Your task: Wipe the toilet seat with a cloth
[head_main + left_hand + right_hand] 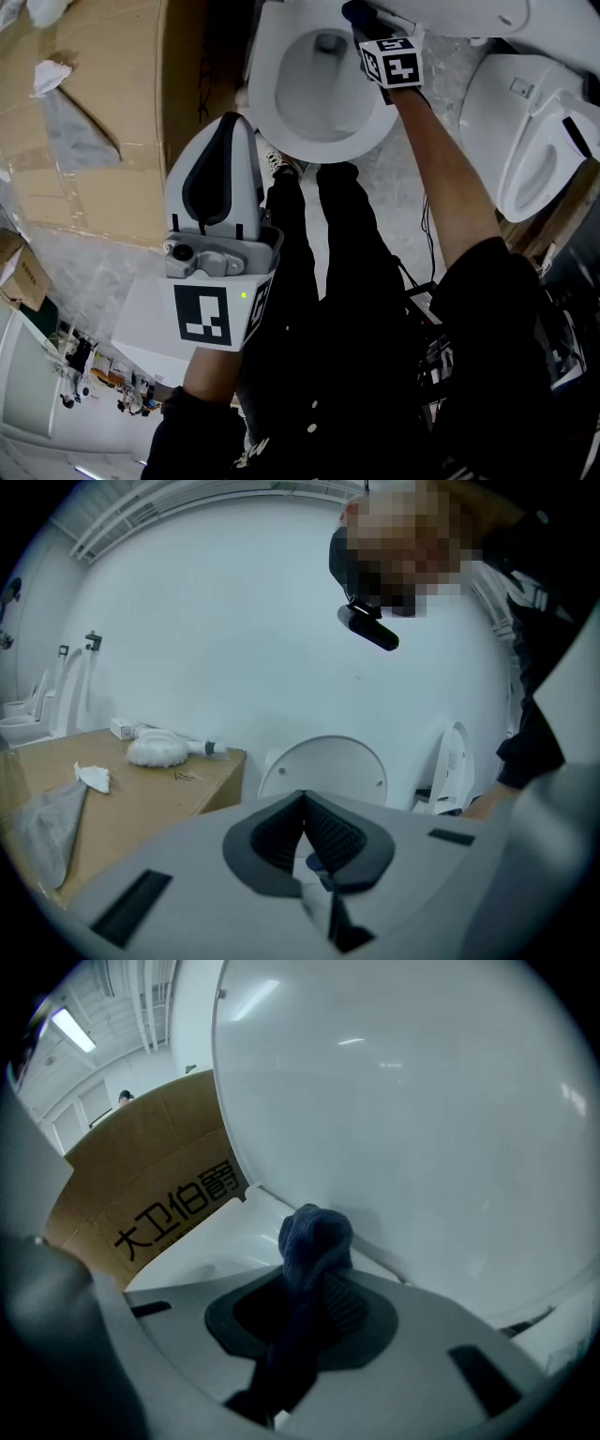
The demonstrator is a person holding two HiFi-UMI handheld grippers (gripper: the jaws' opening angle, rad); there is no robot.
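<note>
- The right arm is stretched far forward. One dark blue cloth [314,1239] is pinched in the jaws of the right gripper [366,28] at the far edge of the toilet seat [267,89].
- The left gripper [305,806] is held up near, with its jaws pressed together.
- Two toilets are seen.

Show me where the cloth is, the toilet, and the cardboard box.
cloth [314,1234]: right gripper view, on its bunched dark blue tip.
toilet [265,108]: head view, on the left side of the white rim.
cardboard box [131,1162]: right gripper view, on the brown side above the print.
</note>
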